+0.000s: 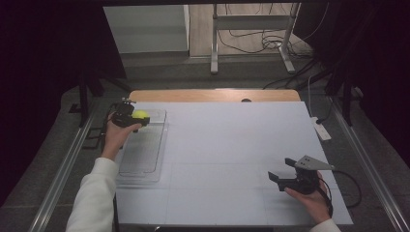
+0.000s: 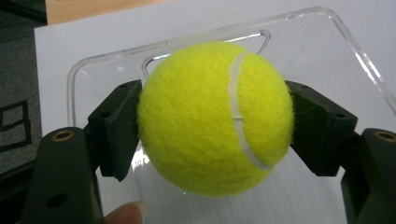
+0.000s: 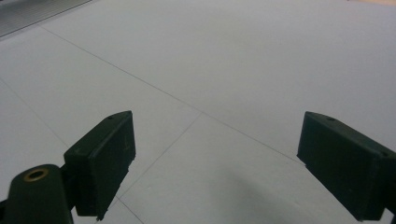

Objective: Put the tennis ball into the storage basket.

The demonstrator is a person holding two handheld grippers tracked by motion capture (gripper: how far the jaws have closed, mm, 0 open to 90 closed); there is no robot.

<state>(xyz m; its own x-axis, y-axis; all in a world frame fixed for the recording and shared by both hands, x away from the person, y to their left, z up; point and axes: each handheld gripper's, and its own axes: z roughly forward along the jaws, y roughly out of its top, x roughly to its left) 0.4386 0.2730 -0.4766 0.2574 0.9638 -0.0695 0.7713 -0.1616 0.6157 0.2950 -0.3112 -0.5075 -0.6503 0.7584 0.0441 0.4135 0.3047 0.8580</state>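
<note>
A yellow tennis ball (image 1: pixel 140 115) (image 2: pixel 215 116) is clamped between the black jaws of my left gripper (image 1: pixel 139 119) (image 2: pixel 214 128), which is shut on it. The ball hangs just above the far end of a clear plastic tray (image 1: pixel 145 159) (image 2: pixel 355 51) at the table's left. Both pads press on the ball's sides, and a fingertip of the hand shows at the bottom of the left gripper view. My right gripper (image 1: pixel 281 172) (image 3: pixel 212 163) rests low over the white table at the front right, open, with nothing between its jaws.
The white table top (image 1: pixel 232 145) (image 3: pixel 224 70) carries faint grid lines. A wooden strip (image 1: pixel 212 94) runs along its far edge. A white power strip (image 1: pixel 321 129) lies off the right edge. A metal stand (image 1: pixel 251 43) and cables stand on the floor beyond.
</note>
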